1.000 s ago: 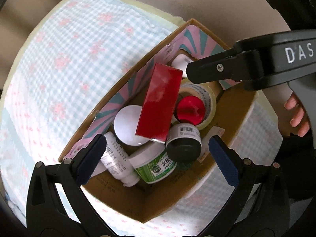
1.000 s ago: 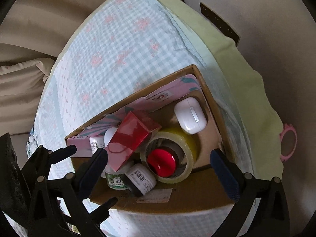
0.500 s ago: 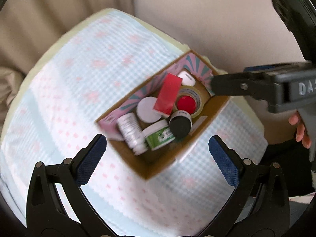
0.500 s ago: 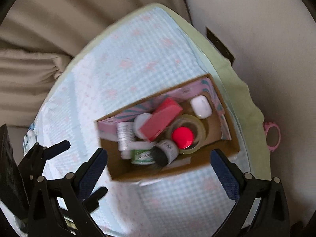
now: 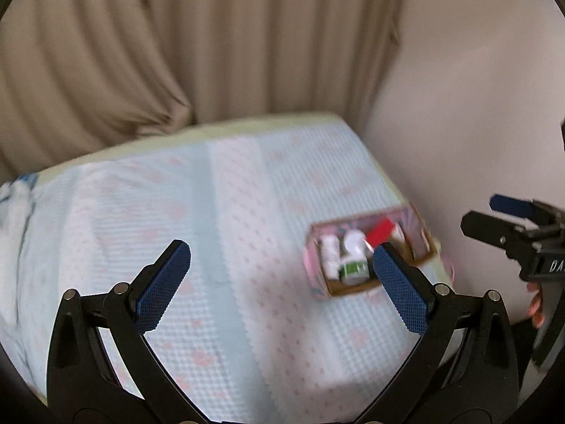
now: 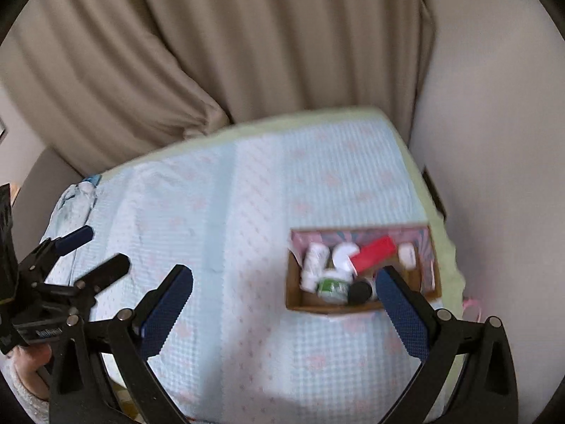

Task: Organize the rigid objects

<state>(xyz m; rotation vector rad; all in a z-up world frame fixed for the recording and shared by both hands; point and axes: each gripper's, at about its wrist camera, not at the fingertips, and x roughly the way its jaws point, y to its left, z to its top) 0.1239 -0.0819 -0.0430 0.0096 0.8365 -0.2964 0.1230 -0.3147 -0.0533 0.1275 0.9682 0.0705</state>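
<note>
Both tools hang with fingers spread and empty: left tool (image 5: 282,282), right tool (image 6: 284,304). The brown cardboard box (image 6: 328,306) (holding a red rectangular carton (image 6: 374,253) and blurred white bottles) sits near the right edge of the blue-checked tabletop (image 6: 229,219).

Blurred box, cut-off grippers

Box (image 6: 360,272) contents smear with motion; labels unreadable. Right gripper (image 5: 508,219) is clipped at the left view's edge.

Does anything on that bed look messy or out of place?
Only slightly. Inside the cardboard box, the red carton lies slanted on top of the white bottles and jars instead of sitting flat. Nothing looks spilled or damaged, though the pictures are blurry. Both hand-held grippers are open and empty.
</note>
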